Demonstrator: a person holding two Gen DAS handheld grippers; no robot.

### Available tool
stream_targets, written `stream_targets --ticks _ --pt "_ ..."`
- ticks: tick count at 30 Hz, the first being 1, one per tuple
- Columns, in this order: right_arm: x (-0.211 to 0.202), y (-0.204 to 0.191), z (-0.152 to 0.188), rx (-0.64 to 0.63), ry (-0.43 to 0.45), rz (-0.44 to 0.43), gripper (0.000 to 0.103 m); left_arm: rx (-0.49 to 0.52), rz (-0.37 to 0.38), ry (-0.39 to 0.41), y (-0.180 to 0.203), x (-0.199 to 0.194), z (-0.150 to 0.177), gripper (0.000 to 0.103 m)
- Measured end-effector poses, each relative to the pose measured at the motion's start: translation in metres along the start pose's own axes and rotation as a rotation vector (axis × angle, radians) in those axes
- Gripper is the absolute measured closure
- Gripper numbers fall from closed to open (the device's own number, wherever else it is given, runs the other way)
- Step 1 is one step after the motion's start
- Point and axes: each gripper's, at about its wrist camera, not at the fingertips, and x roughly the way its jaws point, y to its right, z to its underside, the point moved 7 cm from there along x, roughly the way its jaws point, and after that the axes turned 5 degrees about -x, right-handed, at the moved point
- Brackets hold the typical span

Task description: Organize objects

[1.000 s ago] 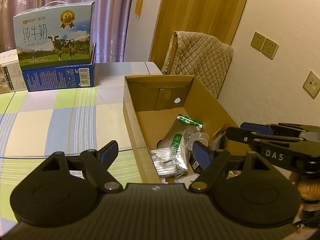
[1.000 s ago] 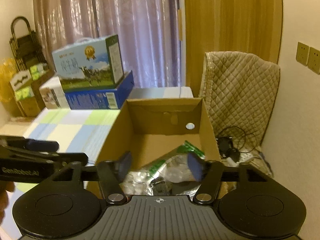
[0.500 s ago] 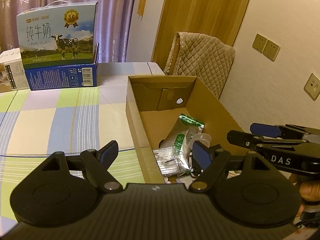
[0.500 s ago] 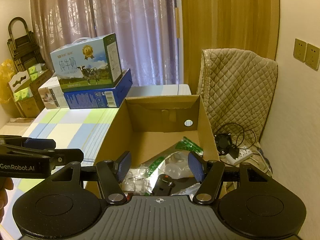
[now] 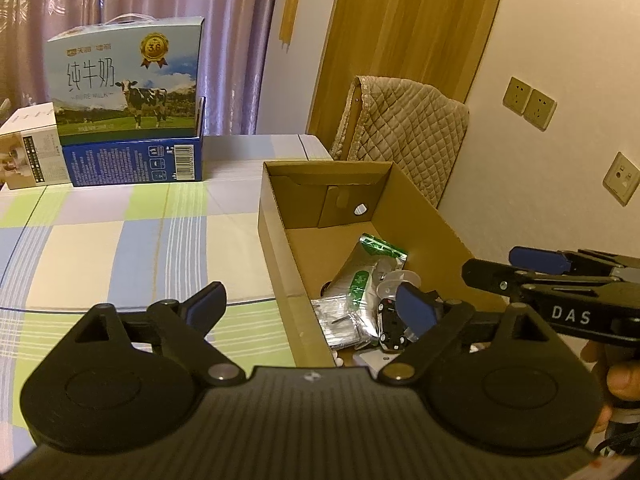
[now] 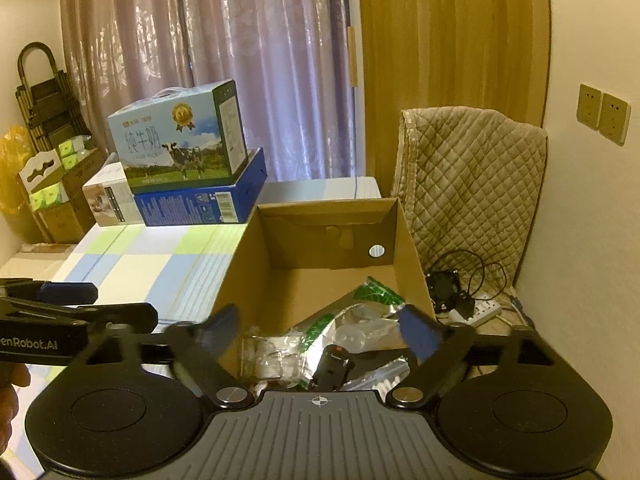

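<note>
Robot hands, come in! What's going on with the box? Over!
Left gripper and right gripper both opening, nothing held. Cardboard box holds foil packets and a small black gadget. Nothing in the way.

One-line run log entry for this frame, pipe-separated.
left gripper: opening, nothing between fingers | right gripper: opening, nothing held | cardboard box: holds foil pouch, small items

box contents [image 6: 344,340] (part behind claw [image 6: 318,330]) unclear
</note>
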Motion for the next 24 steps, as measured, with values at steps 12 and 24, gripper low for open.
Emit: stream_targets --ticks 12,24 --pt "-0.052 -0.018 0.015 0.037 0.009 0.012 0.015 -0.006 -0.011 0.044 -0.012 -0.056 0.017 0.001" --pt "-0.099 -0.045 0.038 0.051 0.011 0.013 0.015 0.021 -0.03 0.085 -0.012 -0.115 0.049 0.001"
